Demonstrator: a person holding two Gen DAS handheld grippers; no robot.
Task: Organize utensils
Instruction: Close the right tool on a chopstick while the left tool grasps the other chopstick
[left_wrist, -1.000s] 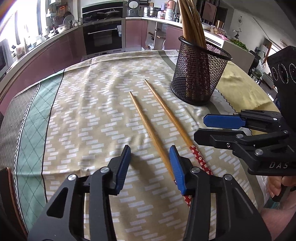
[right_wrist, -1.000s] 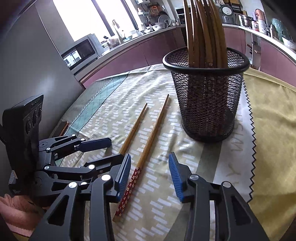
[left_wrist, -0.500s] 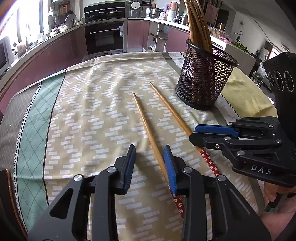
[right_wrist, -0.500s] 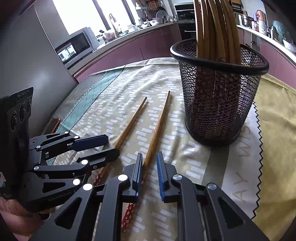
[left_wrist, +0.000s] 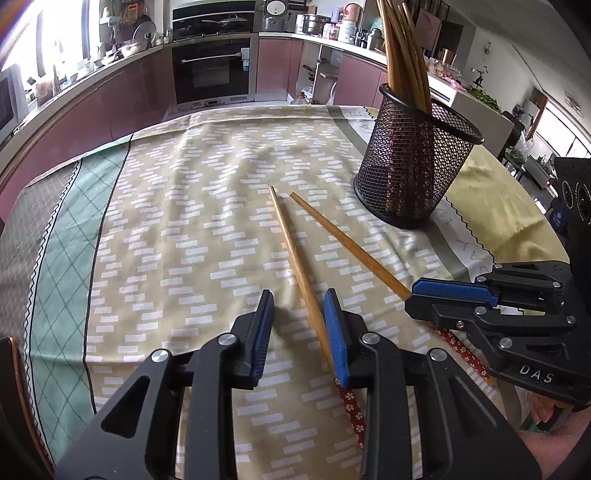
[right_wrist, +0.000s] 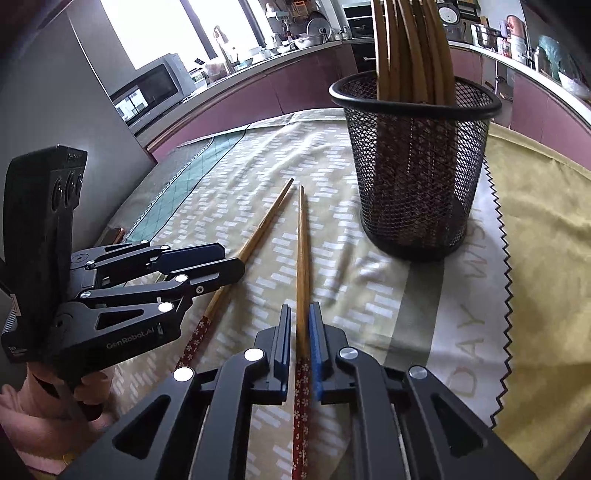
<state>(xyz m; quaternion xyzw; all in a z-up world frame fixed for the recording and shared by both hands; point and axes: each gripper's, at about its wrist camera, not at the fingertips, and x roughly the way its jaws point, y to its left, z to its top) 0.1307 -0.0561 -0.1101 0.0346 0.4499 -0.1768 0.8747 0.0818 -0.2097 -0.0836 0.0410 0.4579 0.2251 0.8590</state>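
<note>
The right gripper (right_wrist: 300, 325) pinches one long wooden chopstick (right_wrist: 303, 236); the left gripper (left_wrist: 297, 314), half-closed, straddles another wooden chopstick (left_wrist: 291, 243) ungripped; next, lift both into the black mesh cup (right_wrist: 417, 177).

We see both views lit by bright daylight. The window (right_wrist: 177, 33) blows out to white in the right wrist view, and a glare patch washes the upper left corner of the left one. Shadows on the tablecloth (left_wrist: 192, 229) are soft. The fisheye bends the counter (left_wrist: 92, 85) and darkens the corners. The middle stays sharp; distant shelves blur slightly.
</note>
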